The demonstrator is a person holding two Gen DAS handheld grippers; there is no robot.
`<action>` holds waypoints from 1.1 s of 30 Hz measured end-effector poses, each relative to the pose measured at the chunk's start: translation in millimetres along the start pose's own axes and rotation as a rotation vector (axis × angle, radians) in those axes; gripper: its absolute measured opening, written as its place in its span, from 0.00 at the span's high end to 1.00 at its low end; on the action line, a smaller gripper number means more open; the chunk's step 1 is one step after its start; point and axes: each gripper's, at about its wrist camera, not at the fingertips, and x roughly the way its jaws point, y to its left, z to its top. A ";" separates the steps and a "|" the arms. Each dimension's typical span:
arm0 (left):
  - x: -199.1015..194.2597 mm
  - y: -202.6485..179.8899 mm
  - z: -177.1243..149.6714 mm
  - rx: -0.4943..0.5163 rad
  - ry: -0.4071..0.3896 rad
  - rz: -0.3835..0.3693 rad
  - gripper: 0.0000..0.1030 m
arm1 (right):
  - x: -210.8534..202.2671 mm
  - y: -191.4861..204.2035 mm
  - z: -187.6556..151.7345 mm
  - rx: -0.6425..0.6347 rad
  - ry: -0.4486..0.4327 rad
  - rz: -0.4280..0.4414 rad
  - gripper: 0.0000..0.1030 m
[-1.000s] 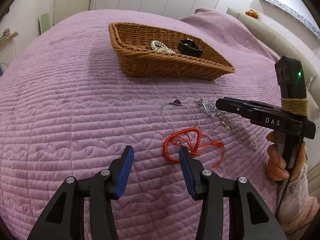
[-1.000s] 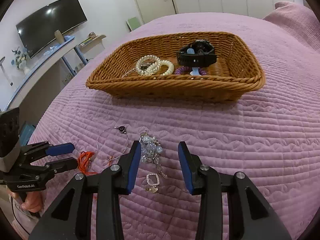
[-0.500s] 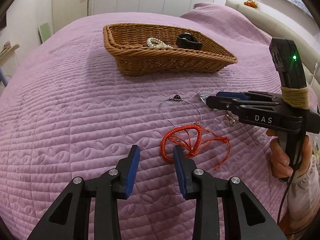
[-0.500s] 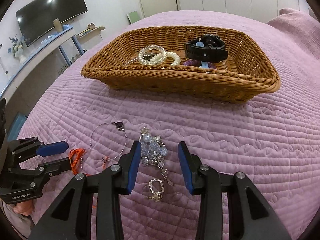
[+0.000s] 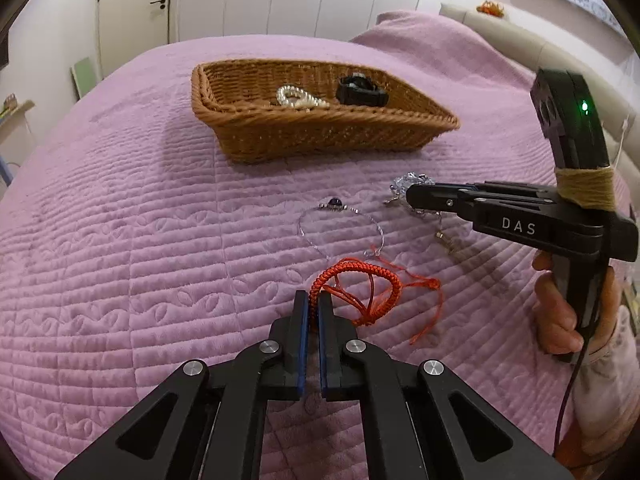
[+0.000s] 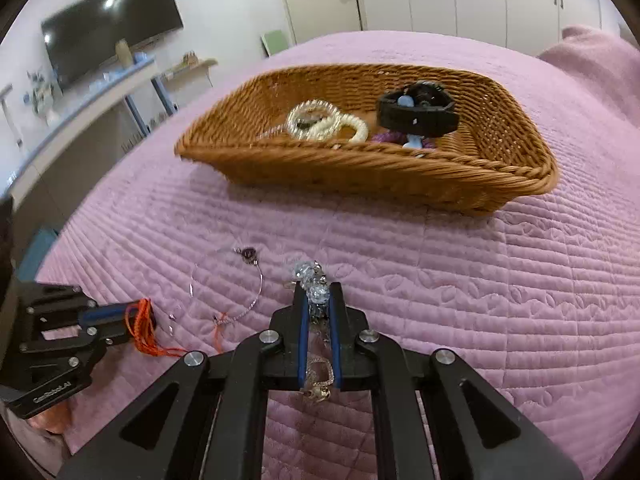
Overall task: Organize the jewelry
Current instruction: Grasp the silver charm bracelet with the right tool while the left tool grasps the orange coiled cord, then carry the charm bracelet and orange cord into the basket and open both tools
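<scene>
My left gripper (image 5: 314, 300) is shut on the near end of a red braided cord bracelet (image 5: 360, 288) lying on the purple bedspread; it also shows in the right wrist view (image 6: 142, 326). My right gripper (image 6: 318, 298) is shut on a crystal bead bracelet (image 6: 308, 276) with a gold clasp, seen in the left wrist view (image 5: 412, 182) at the gripper's tip. A thin silver bangle with a dark stone (image 5: 334, 220) lies between them. The wicker basket (image 5: 320, 136) beyond holds pearl bracelets (image 6: 326, 124), a black watch (image 6: 418, 114) and a purple piece.
The quilted bedspread (image 5: 120, 240) spreads all around. White wardrobe doors stand behind the bed. In the right wrist view a TV (image 6: 112, 28) and a shelf are at the left. A hand (image 5: 560, 312) holds the right gripper's handle.
Both grippers have closed: the left on the red cord bracelet, the right on the crystal bracelet. Both moved forward and lower onto their pieces.
</scene>
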 end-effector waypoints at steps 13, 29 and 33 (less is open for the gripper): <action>-35.5 13.8 6.3 -0.091 -0.132 -0.121 0.96 | -37.3 -25.7 8.5 0.124 -0.131 0.225 0.90; -69.6 27.4 118.6 -0.140 -0.284 -0.159 0.96 | -85.1 -27.6 80.7 0.121 -0.235 0.132 0.90; -50.6 29.9 157.9 -0.143 -0.304 -0.125 0.96 | -70.5 -37.0 112.9 0.121 -0.255 0.040 0.90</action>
